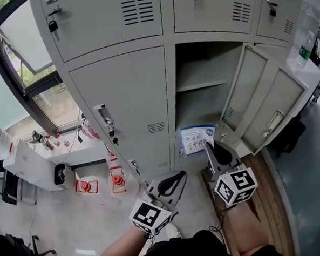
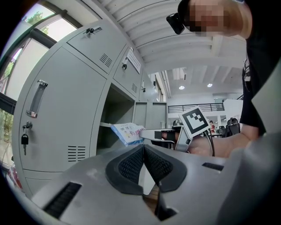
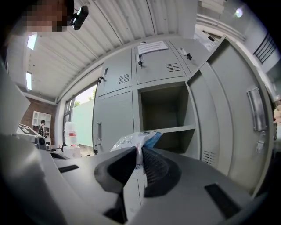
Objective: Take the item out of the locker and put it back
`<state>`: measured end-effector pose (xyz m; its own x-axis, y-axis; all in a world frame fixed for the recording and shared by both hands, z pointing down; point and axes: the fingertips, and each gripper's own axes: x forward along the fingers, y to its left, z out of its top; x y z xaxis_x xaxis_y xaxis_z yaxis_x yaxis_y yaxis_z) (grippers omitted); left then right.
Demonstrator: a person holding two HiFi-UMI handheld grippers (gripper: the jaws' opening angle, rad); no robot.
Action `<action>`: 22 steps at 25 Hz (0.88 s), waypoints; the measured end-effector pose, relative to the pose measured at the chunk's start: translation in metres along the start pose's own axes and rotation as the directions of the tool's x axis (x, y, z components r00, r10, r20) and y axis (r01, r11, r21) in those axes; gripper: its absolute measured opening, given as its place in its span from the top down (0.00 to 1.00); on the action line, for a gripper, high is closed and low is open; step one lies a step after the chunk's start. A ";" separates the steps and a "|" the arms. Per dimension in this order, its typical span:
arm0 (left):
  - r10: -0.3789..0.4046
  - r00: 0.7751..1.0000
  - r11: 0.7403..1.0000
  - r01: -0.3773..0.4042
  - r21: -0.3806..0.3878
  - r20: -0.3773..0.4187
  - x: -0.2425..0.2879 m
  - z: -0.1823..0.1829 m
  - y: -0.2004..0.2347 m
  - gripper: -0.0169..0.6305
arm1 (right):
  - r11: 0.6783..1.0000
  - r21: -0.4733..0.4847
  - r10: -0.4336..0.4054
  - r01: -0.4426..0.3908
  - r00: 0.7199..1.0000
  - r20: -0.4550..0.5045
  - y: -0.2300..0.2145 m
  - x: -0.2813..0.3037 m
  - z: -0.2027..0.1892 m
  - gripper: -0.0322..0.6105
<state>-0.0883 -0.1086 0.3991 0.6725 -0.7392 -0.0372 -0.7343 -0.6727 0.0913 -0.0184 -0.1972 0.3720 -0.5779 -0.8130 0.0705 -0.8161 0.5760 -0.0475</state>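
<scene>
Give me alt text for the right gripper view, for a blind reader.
The right tongs pinch a blue-and-white packet in front of a grey locker whose open compartment shows one shelf, its door swung out to the right.

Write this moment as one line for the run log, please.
right gripper: shut on packet | left gripper: shut, empty | packet: in front of locker | door: open
</scene>
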 end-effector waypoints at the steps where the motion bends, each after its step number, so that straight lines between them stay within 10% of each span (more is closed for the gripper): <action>1: -0.006 1.000 1.000 0.006 0.002 0.001 0.001 0.001 0.001 0.95 | 1.000 -0.002 -0.007 0.007 1.000 0.002 -0.002 0.002 0.001 0.80; 22: 0.019 1.000 0.999 -0.018 0.030 -0.012 0.050 0.000 0.033 0.95 | 0.998 0.030 -0.055 0.056 0.998 -0.013 -0.073 0.074 -0.003 0.80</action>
<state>-0.0788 -0.1681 0.3998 0.6598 -0.7510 -0.0234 -0.7488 -0.6598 0.0624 -0.0021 -0.2993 0.3834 -0.5319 -0.8424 0.0857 -0.8466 0.5271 -0.0734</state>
